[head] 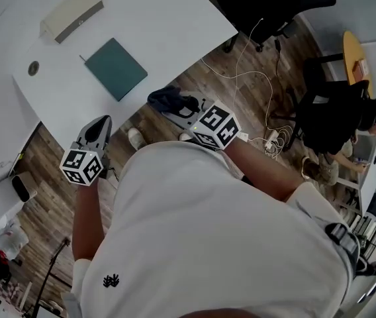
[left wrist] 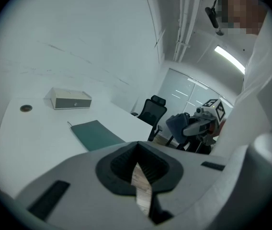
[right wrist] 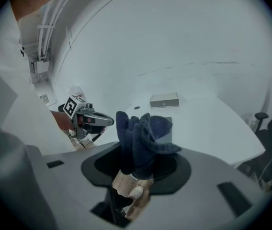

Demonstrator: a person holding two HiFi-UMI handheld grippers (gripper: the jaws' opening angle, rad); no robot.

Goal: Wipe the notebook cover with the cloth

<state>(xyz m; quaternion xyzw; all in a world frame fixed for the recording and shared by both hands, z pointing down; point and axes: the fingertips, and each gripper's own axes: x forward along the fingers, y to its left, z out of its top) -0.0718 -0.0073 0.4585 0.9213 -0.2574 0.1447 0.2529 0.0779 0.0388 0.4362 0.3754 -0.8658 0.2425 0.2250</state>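
Notebook (head: 116,68): dark green, closed, flat on the table (head: 175,18). Cloth (head: 167,98): dark blue, bunched, at its 4 o'clock, pinched by the right gripper (head: 180,111).

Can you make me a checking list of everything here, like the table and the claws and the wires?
Surface: white table, holding three things.
Job's things: green notebook lies closed and flat on the table; dark blue cloth is held off the table.
Clutter: beige box and small round disc beyond the notebook.
Grippers: left claw shut, empty; right claw shut on the cloth.
Cables: white cables trail over the wooden floor.
Surroundings: black office chair; seated person at another desk.
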